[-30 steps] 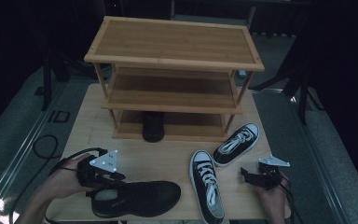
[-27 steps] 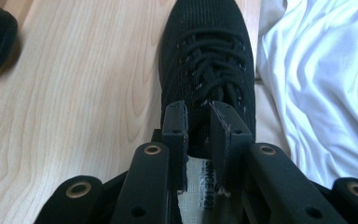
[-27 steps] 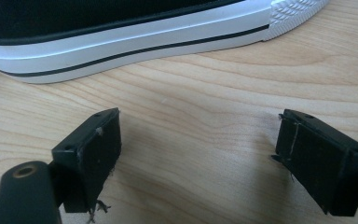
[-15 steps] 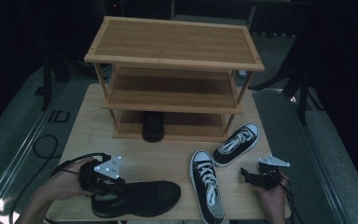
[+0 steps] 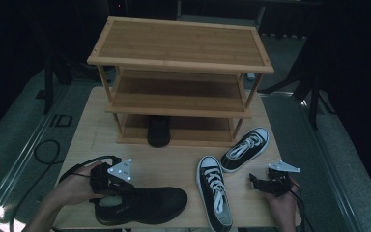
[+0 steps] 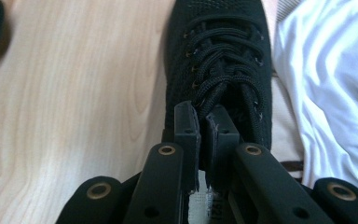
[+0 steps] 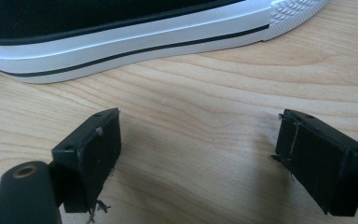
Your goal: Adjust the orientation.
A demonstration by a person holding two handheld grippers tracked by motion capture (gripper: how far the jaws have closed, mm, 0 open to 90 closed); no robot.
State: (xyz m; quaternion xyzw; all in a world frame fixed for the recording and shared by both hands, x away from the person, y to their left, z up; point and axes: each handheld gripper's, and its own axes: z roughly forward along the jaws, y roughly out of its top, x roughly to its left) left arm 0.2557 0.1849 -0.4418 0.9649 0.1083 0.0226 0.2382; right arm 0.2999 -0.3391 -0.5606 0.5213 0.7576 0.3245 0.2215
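Note:
A black mesh sneaker lies along the table's front edge, toe to the right. My left gripper is at its heel end. In the left gripper view the jaws have just been closing and now pinch the top of the sneaker's tongue, with the laces running away ahead. My right gripper rests low at the front right. Its jaws stand wide open over bare wood, apart from a canvas sneaker's white sole.
Two black-and-white canvas sneakers lie right of centre. A bamboo shoe rack stands at the back of the table, with a black shoe on its bottom shelf. White clothing is beside the black sneaker.
The left gripper has edged a little right and down onto the black sneaker's heel opening. The right gripper has not moved.

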